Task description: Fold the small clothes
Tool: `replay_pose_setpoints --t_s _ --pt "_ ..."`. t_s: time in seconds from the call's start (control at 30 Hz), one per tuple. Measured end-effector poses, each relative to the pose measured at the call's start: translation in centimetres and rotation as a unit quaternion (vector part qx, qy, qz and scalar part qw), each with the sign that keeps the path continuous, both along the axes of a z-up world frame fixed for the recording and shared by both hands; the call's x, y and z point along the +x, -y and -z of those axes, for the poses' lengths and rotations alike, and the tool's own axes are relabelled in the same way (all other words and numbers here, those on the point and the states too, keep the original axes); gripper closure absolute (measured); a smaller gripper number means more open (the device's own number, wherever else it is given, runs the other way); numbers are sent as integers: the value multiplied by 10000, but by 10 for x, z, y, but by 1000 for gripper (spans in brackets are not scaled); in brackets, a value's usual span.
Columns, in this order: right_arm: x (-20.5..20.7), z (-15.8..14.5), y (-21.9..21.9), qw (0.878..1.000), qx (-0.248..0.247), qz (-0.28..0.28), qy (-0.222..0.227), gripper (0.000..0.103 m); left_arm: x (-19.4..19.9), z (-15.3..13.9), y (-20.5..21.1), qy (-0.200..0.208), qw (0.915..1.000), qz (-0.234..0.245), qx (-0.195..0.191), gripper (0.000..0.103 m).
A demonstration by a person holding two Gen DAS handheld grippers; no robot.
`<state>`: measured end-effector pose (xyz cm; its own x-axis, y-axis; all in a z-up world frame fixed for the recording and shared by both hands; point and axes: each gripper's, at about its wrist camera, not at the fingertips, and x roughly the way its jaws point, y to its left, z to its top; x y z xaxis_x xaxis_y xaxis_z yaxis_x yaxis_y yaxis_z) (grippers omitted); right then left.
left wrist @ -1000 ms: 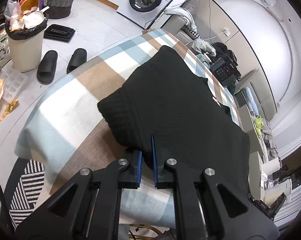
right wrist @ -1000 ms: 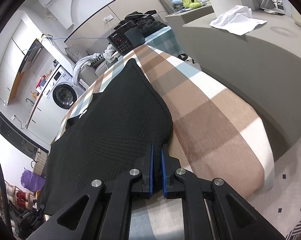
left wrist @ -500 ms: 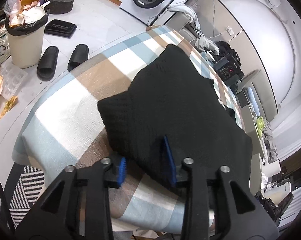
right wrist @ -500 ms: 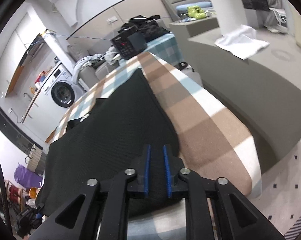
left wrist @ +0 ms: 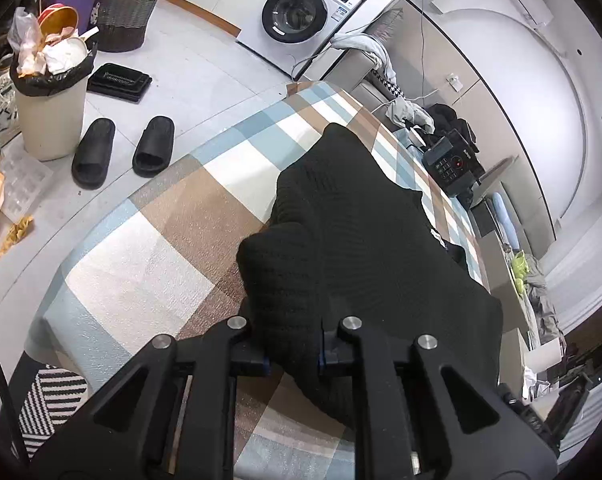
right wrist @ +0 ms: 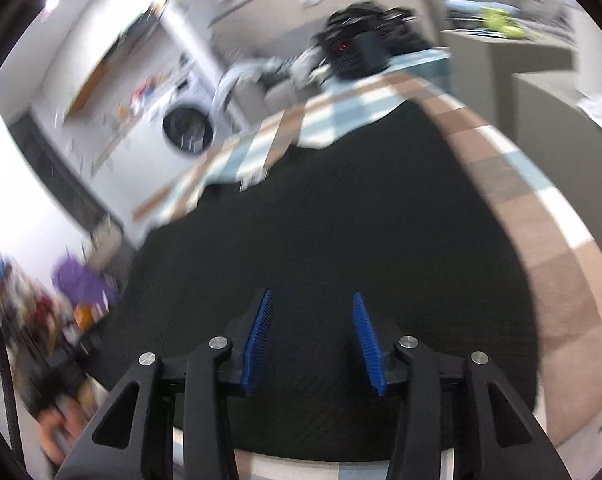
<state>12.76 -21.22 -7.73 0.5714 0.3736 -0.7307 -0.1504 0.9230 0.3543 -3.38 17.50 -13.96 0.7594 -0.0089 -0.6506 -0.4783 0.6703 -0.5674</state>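
Left wrist view: left gripper pinches black knitted garment's bunched edge, having just closed.
Right gripper, opening, empty, hovers above it near checked table's near edge, ready to regrasp.

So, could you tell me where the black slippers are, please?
In the left wrist view, the black slippers sit on the floor at left, between the bin and the checked table.

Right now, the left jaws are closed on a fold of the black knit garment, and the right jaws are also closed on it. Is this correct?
Only partly. In the left wrist view the left gripper does pinch a fold of the black knit garment. In the right wrist view, the right gripper is not closed on it: its jaws have just been opening and stand apart above the garment, with nothing pressed between the blue pads.
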Motion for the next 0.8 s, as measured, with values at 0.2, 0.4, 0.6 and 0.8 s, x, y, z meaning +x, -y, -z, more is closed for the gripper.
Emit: replay_pose_setpoints --t_s 0.2,0.4,0.6,0.8 --pt "-1 19 -15 9984 -351 -354 -262 47 8 -29 17 198 9987 240 414 92" --pt "-4 21 -11 9984 -199 -435 -298 32 40 -79 75 714 9872 1084 924 92" --pt "-7 13 10 9993 -35 -253 -271 31 75 -94 182 911 9532 2647 1147 92" --pt "-10 4 37 9997 119 57 -197 30 83 -55 241 248 9289 3587 882 73"
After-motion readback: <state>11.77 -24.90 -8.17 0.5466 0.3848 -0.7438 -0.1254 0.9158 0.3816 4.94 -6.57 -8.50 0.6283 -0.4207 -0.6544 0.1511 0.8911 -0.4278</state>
